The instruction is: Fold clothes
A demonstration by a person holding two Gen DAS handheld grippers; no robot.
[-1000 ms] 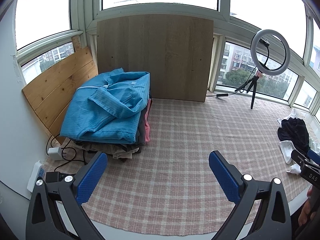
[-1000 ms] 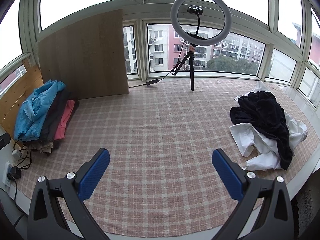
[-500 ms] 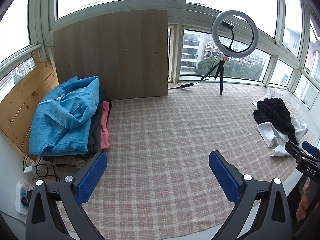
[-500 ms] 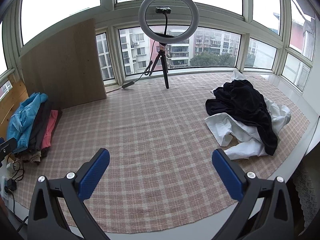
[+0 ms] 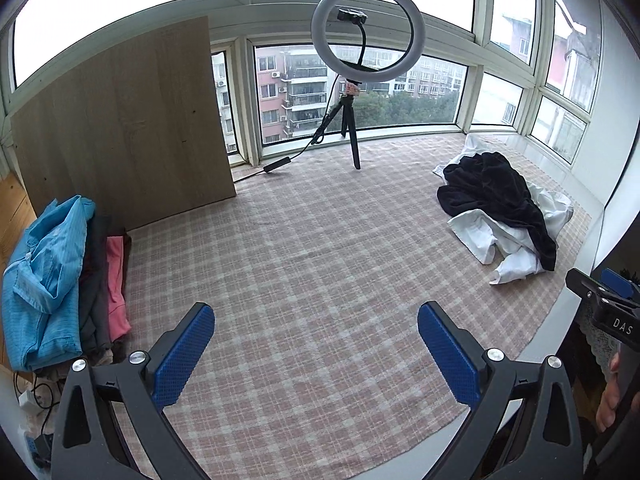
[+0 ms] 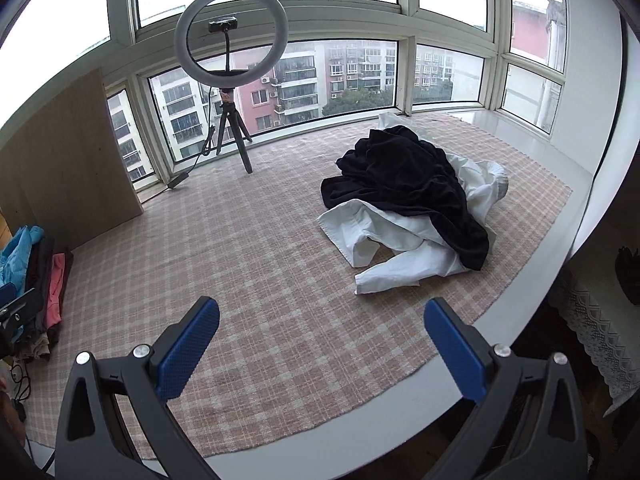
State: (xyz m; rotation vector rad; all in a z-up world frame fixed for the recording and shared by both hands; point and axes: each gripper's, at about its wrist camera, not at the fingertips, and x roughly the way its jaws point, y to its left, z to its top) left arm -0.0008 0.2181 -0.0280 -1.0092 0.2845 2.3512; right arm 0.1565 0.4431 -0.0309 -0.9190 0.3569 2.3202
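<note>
A crumpled black garment (image 6: pixel 404 184) lies on a crumpled white garment (image 6: pixel 400 248) at the right of the checked cloth (image 6: pixel 256 280). The same heap shows in the left wrist view: black garment (image 5: pixel 496 196), white garment (image 5: pixel 508 244). A stack of folded clothes topped by a blue garment (image 5: pixel 44 280) sits at the left; it also shows in the right wrist view (image 6: pixel 20 248). My left gripper (image 5: pixel 316 336) is open and empty above the cloth's front. My right gripper (image 6: pixel 320 332) is open and empty, in front of the heap.
A ring light on a tripod (image 5: pixel 356 80) stands by the windows, its cable (image 5: pixel 280 164) trailing left. A wooden board (image 5: pixel 120 128) leans at the back left. Cables and a power strip (image 5: pixel 32 400) lie beyond the cloth's left edge. The white surface edge (image 6: pixel 520 288) curves at right.
Both grippers have swung to the right: the folded stack has slid to the left edge of both views and the black and white heap has come closer to centre. Both stay open.
</note>
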